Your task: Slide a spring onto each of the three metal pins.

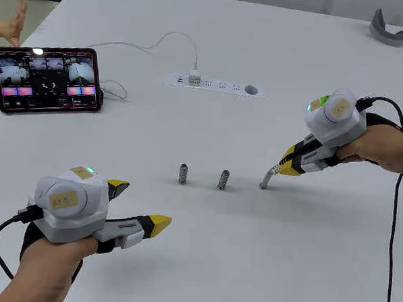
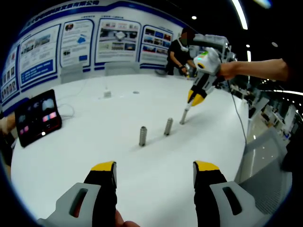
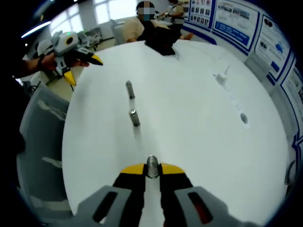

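**A:** In the head view we take the middle pin point(image 1: 223, 179) as our marker. It stands upright on the white table point(image 1: 214, 258) with a coil around it. Just to its left stands the left pin point(image 1: 182, 173), also upright and coiled.

**B:** We agree. To its right, the right hand-held gripper point(image 1: 288, 165) has its jaws pinched on a spring point(image 1: 270, 176). The spring leans, and its lower end touches the table near the middle pin.

**A:** The left hand-held gripper point(image 1: 140, 204) hangs well apart from the middle pin, nearer to us and to the left. Its jaws are spread and hold nothing. Beyond the middle pin we see a power strip point(image 1: 211, 85) and, farther left, a lit tablet point(image 1: 45, 78).

**B:** In the left gripper view, our two yellow-tipped jaws stand wide apart. Ahead, the middle pin has the left pin just beside it on one side and the leaning spring on the other. The right hand-held gripper is clamped on the spring's upper end.

**A:** In the right gripper view, the jaws are drawn together, with the spring's end showing between their yellow tips. The middle pin stands ahead and the left pin is in line behind it. Well beyond the middle pin, off to the left, we see the left hand-held gripper with its jaws parted. A person point(image 3: 158, 40) sits at the table's far edge.
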Demonstrator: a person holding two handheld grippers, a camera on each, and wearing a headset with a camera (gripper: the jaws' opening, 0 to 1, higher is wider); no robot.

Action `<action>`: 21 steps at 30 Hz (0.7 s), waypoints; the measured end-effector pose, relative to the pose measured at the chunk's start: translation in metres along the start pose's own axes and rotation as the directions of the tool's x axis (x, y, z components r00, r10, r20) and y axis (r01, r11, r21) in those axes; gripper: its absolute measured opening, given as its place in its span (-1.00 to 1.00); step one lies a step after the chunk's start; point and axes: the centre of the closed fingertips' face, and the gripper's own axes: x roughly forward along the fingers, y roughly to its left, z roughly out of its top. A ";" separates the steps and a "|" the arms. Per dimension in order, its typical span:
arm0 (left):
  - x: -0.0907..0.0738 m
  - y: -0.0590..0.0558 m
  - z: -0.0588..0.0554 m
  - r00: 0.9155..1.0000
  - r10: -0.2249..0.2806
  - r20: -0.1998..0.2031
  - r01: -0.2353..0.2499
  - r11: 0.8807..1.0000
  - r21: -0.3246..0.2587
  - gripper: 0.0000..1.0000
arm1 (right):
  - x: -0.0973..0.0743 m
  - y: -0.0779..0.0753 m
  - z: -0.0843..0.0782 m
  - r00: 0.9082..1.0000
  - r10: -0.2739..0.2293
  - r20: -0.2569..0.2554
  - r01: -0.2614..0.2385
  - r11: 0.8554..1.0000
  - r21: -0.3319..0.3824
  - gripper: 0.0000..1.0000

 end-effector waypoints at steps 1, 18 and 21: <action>0.000 0.000 0.000 1.000 0.000 0.000 0.000 1.000 -0.001 0.33 | 0.000 0.000 0.001 1.000 0.001 0.000 -0.001 1.000 -0.002 -0.75; -0.001 -0.003 0.000 1.000 -0.010 -0.001 0.010 1.000 0.001 0.33 | 0.012 0.004 0.008 0.999 0.016 -0.032 -0.017 0.999 -0.048 -0.75; 0.000 -0.003 -0.002 1.000 -0.012 -0.009 0.012 1.000 0.003 0.32 | 0.015 0.004 0.009 0.999 0.016 -0.033 -0.018 0.998 -0.052 -0.75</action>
